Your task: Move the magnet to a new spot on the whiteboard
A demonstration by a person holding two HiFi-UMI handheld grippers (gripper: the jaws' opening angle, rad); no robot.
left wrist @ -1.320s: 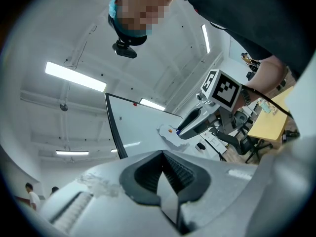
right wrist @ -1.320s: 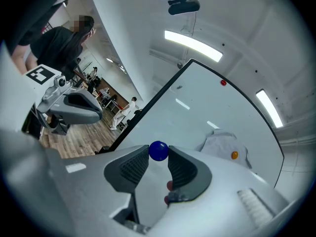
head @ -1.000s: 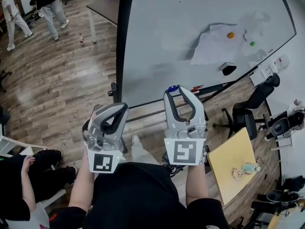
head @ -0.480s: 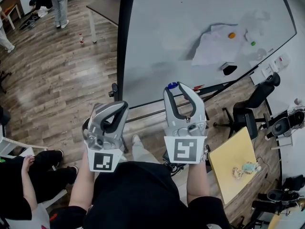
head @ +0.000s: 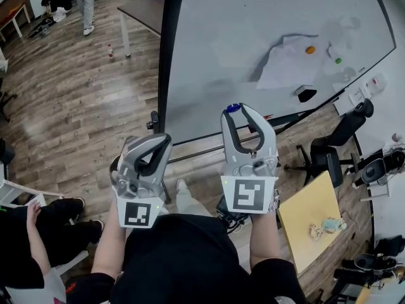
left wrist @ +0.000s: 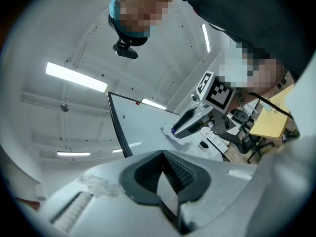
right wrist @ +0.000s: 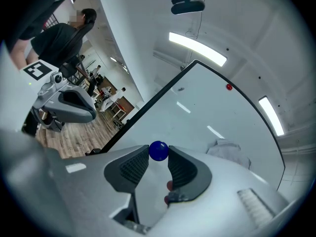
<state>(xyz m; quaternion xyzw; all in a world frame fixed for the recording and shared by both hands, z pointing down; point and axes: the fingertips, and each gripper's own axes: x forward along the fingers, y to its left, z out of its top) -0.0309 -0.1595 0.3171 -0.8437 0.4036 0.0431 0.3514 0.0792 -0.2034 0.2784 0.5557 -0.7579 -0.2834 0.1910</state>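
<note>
Magnet (right wrist: 158,151) between right claw (right wrist: 158,155) tips

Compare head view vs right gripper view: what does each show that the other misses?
Head view only: orange magnet, green magnet, eraser, yellow table.
Right gripper view only: red magnet near the board's edge, ceiling lights.
Both: whiteboard, paper on it, left hand-held gripper, and the blue magnet pinched at the right hand-held gripper's tips.
</note>
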